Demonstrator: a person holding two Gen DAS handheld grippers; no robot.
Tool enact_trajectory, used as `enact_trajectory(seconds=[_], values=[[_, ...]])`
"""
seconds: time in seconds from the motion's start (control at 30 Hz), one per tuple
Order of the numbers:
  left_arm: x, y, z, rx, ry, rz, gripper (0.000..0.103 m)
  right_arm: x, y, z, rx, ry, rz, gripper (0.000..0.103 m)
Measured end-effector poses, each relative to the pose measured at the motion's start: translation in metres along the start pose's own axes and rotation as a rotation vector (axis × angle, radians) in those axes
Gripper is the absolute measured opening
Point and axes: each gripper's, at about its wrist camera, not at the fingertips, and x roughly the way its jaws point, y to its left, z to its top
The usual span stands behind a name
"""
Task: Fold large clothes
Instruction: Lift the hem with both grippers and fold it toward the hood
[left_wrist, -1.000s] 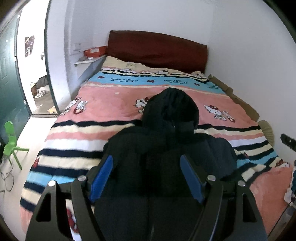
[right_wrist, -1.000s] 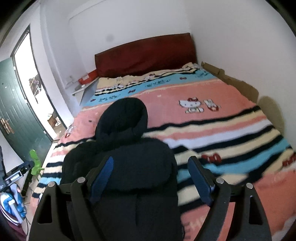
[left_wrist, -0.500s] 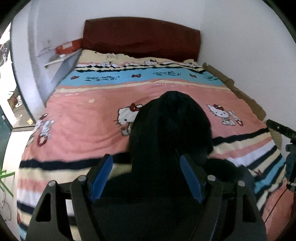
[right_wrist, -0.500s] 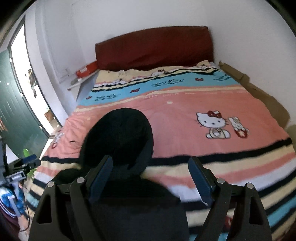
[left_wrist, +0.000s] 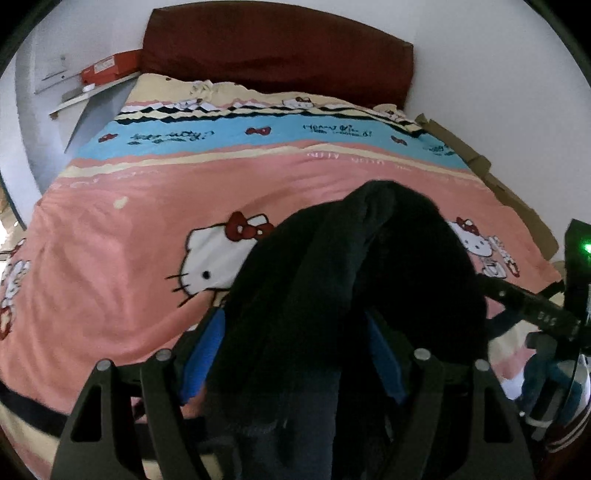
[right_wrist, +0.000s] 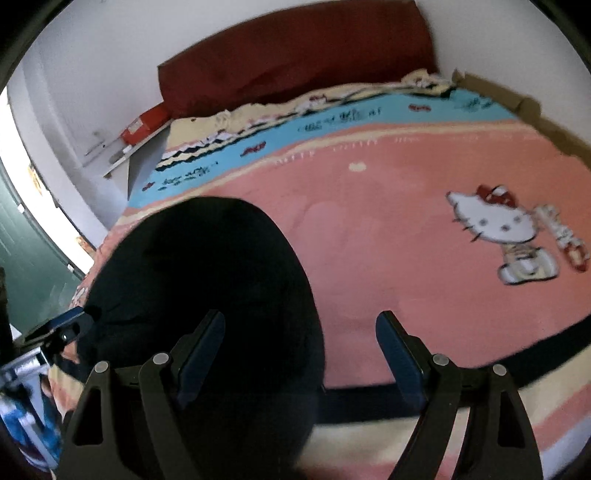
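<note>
A black hooded garment lies on the bed; its hood (left_wrist: 369, 266) fills the middle of the left wrist view and shows at the lower left of the right wrist view (right_wrist: 207, 273). My left gripper (left_wrist: 295, 350) is open, its blue pads on either side of the hood's base, with cloth lying between them. My right gripper (right_wrist: 299, 354) is open just right of the hood; its left pad (right_wrist: 201, 347) is over the black cloth and its right pad is over the blanket. The rest of the garment is hidden below the grippers.
The bed carries a pink, blue and striped Hello Kitty blanket (left_wrist: 110, 240). A dark red headboard (left_wrist: 277, 55) stands against the white wall. A shelf with a red box (left_wrist: 107, 70) is at the back left. Cardboard (right_wrist: 517, 107) lines the right side. A green door (right_wrist: 33, 266) is left.
Both grippers have moved forward and down along the garment, from its body to the hood, which now looms large. Both stayed open.
</note>
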Motion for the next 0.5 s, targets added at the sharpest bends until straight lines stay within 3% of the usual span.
enact_trajectory(seconds=[0.13,0.2,0.23,0.27,0.3,0.33,0.37,0.5], values=[[0.024,-0.004,-0.005,0.015,0.009,0.021,0.073,0.039,0.003,-0.005,0.002,0.036,0.014,0.08],[0.028,-0.003,-0.009,0.005,0.009,0.007,0.071,0.047,0.007,-0.008,-0.008,0.042,0.024,0.057],[0.027,-0.004,-0.01,0.003,0.006,0.004,0.063,0.051,0.008,-0.01,-0.011,0.051,0.029,0.051],[0.026,-0.004,-0.012,0.003,0.007,0.003,0.047,0.054,0.01,-0.012,-0.013,0.056,0.032,0.041],[0.025,-0.002,-0.013,-0.005,0.018,0.005,0.038,0.054,0.011,-0.013,-0.015,0.053,0.029,0.026],[0.024,0.0,-0.014,-0.017,0.028,0.005,0.028,0.051,0.011,-0.014,-0.014,0.048,0.028,0.019],[0.02,0.002,-0.015,-0.03,0.031,0.001,0.022,0.048,0.01,-0.015,-0.008,0.043,0.032,0.016],[-0.013,0.005,-0.02,-0.066,0.015,-0.029,0.016,0.017,0.014,-0.017,0.004,0.008,0.085,0.011]])
